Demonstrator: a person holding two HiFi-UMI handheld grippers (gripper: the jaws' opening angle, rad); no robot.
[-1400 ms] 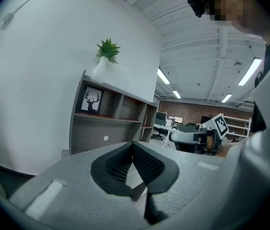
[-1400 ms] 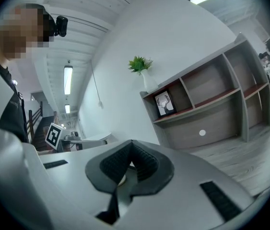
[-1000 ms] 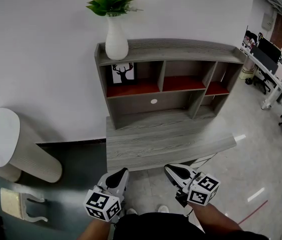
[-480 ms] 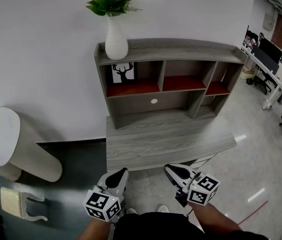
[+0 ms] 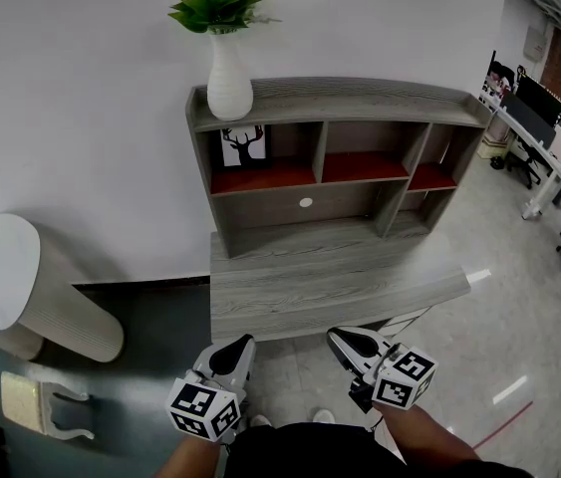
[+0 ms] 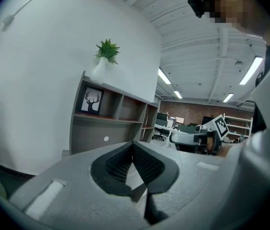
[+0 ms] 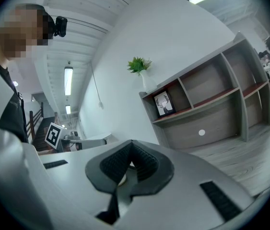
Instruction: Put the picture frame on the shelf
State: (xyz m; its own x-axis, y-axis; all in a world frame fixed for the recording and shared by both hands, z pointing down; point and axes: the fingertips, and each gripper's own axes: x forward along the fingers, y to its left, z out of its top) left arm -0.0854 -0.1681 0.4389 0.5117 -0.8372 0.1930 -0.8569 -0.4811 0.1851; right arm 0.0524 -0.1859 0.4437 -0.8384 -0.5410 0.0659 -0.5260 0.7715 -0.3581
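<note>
Head view: the picture frame [image 5: 244, 145] is seen standing in the upper left compartment of the shelf [image 5: 360, 93], well apart from the left gripper [image 5: 244, 344] and right gripper [image 5: 337, 338]. Left gripper view: the jaws are seen pressed together, empty, with the picture frame [image 6: 92, 101] far ahead. Right gripper view: the jaws are likewise closed on nothing, the picture frame [image 7: 162, 103] distant.

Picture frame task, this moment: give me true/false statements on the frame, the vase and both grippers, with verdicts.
1. The deer picture frame stands in the shelf's upper left compartment. True.
2. The white vase with its green plant lies tipped over inside the shelf. False: the vase stands upright on top of the shelf, at its left end.
3. The left gripper holds the frame. False: its jaws are together, with nothing between them.
4. The right gripper is shut and empty. True.
</note>
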